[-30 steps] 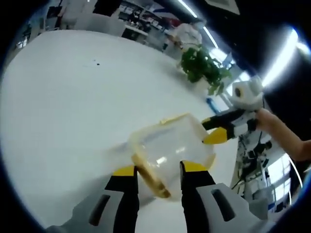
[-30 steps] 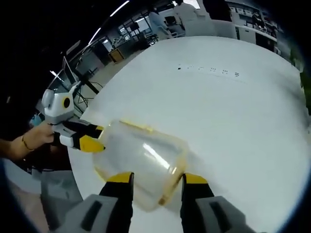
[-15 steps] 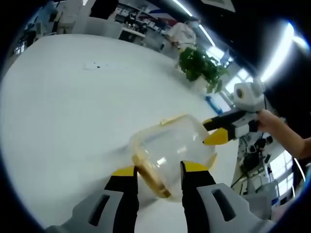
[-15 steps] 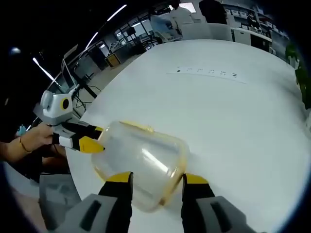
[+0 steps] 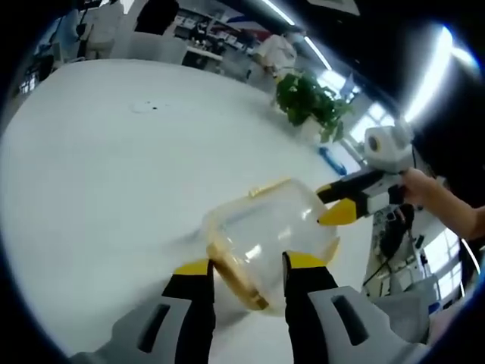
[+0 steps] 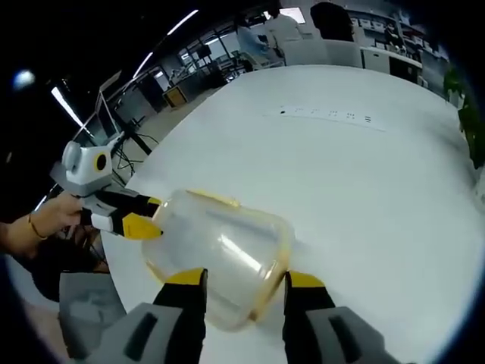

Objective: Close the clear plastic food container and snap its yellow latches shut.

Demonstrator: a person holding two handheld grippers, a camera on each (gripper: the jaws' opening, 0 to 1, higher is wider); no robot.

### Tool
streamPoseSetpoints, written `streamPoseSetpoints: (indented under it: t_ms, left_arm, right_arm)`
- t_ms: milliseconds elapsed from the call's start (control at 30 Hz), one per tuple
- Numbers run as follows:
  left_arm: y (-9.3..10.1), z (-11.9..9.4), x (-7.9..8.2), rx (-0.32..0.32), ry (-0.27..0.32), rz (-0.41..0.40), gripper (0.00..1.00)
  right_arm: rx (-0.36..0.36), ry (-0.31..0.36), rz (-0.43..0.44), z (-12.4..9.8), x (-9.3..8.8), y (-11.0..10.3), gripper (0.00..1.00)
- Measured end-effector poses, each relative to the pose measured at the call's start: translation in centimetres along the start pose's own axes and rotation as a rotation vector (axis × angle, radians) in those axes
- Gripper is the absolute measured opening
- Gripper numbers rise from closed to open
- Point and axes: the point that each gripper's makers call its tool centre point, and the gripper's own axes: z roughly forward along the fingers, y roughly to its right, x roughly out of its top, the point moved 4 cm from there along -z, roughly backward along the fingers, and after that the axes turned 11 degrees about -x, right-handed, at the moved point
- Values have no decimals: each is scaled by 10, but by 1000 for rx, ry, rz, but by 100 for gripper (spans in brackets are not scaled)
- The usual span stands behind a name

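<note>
The clear plastic food container lies on its side between both grippers, just over the white table. A yellow latch sits at its near end, between the jaws of my left gripper, which is shut on that end. My right gripper comes in from the right and pinches the far end. In the right gripper view the container sits between the jaws of my right gripper. My left gripper holds its far left end. A yellow rim runs along the container's right side.
A potted green plant stands at the table's far side. The table stretches wide and bare beyond the container, with small dark marks far off. A person's hand holds the left gripper. Office desks and people fill the background.
Both views have drifted slightly with the hands. The container and both grips on it look the same.
</note>
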Motion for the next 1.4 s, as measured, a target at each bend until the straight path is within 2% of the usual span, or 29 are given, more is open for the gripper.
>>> streamPoseSetpoints:
  t_ms: [433,567,667,900,967,1167,1233,1333,1400]
  left_arm:
    - [-2,1,3,-21,-16,-35,34]
    - [-3,0,6,-3,-31,-7,38]
    - [-6,-1,5,3,-30,-64,41]
    - [-3,-11,5,22,-33,0,45]
    - [-1,-12,8,23,-30,42,44]
    - [3,-21,15,61,-69,153,47]
    - [6,-24,18,70,-74,196,48]
    - [7,-29,27,112,-47,255,48]
    - [10,-31,28,114,-47,264,49]
  right_arm:
    - [0,-1,23,1,1,1,38]
    - [-14,12,20,0,1,0,38]
    - [-25,18,7,-1,1,1,38]
    - [-39,52,6,-10,6,3,38]
    - [-40,58,-6,-12,7,4,38]
    - [-31,80,-30,-17,15,1,37]
    - [-22,96,-53,-19,18,-4,38]
    - [0,102,-104,-21,20,-11,39]
    - [1,105,-151,-22,20,-14,39]
